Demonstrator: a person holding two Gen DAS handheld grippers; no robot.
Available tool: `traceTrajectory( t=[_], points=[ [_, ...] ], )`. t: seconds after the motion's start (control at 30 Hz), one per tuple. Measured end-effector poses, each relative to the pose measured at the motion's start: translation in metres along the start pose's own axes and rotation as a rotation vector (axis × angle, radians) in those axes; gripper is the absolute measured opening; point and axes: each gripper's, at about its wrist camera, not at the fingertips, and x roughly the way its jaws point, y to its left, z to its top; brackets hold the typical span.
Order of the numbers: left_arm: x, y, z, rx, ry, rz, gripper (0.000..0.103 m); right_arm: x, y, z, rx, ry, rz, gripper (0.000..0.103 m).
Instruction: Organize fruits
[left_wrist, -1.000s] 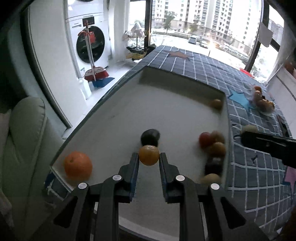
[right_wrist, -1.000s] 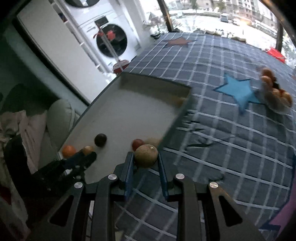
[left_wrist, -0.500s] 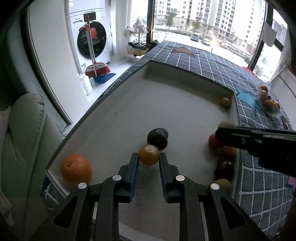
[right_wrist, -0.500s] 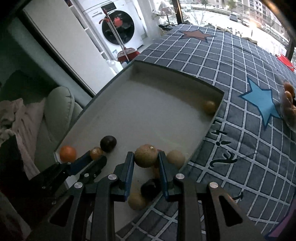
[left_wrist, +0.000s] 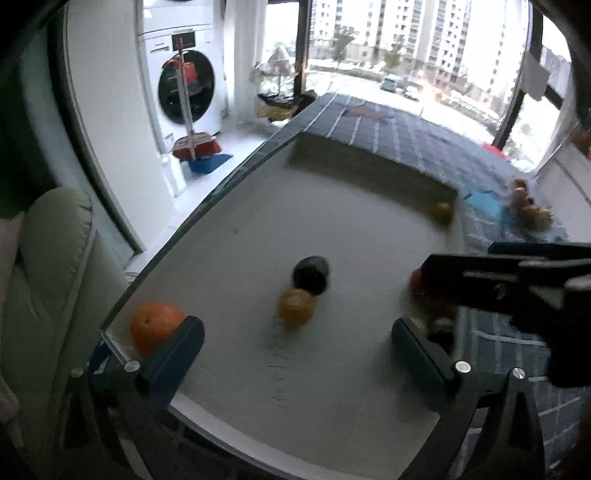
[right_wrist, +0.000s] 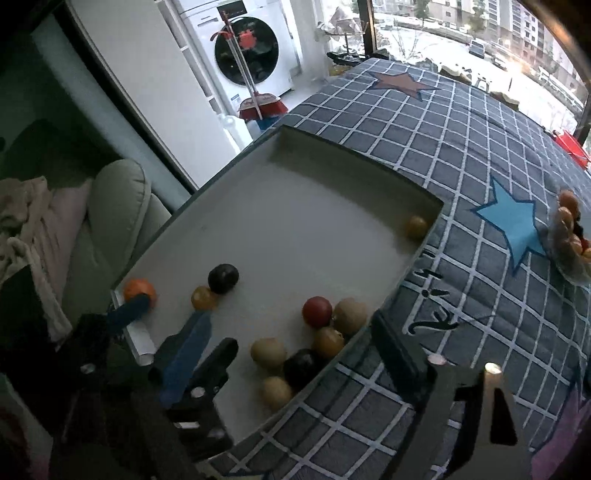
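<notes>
Over the tray (right_wrist: 236, 206), both your grippers are opening wide, nothing between them: left (left_wrist: 295, 339), right (right_wrist: 303, 347). Fruits (right_wrist: 325, 339) cluster at its near corner, partly hidden behind the right gripper in the blurred left view.

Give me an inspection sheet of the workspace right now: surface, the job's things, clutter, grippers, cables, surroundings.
Surface: checked blue cloth with star patches, bearing a shallow grey tray.
Job's things: in the tray, a bright orange in the near left corner; a small orange fruit touching a dark fruit; a cluster of six fruits by the right wall; one yellowish fruit in the far corner. More fruit in a clear dish on the cloth.
Clutter: nothing seen.
Grippers: left gripper and right gripper both opening, nothing between the pads.
Cables: nothing seen.
Surroundings: washing machine, broom, cushioned seat, windows onto buildings.
</notes>
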Motion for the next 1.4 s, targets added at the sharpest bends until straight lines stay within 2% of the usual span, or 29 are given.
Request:
traceTrajectory(
  t=[0.1,0.2,0.27,0.43,0.6,0.7,1.4],
  points=[
    [-0.006,-0.004,-0.001,0.008,0.013,-0.026,0.102,-0.003,-0.004,-0.004,-0.005,0.012,-0.008,0.103],
    [-0.006,-0.011,-0.003,0.028,0.047,-0.029,0.102,-0.004,0.0,-0.007,-0.039,0.014,-0.061,0.103],
    [-0.009,-0.015,-0.006,0.035,0.042,-0.026,0.102,-0.006,0.001,-0.01,-0.055,0.014,-0.078,0.103],
    [-0.017,-0.021,-0.009,0.051,0.045,-0.001,0.102,-0.009,0.001,-0.016,-0.054,0.025,-0.087,0.103],
    [-0.019,-0.022,-0.014,0.069,0.065,0.065,0.102,-0.01,0.002,-0.022,-0.065,0.034,-0.123,0.103],
    [-0.021,-0.019,-0.017,0.061,0.072,0.067,0.102,-0.012,0.004,-0.024,-0.072,0.026,-0.138,0.103],
    [-0.025,-0.013,-0.022,0.038,0.077,0.074,0.102,-0.021,0.014,-0.035,-0.113,0.011,-0.168,0.103]
  ],
)
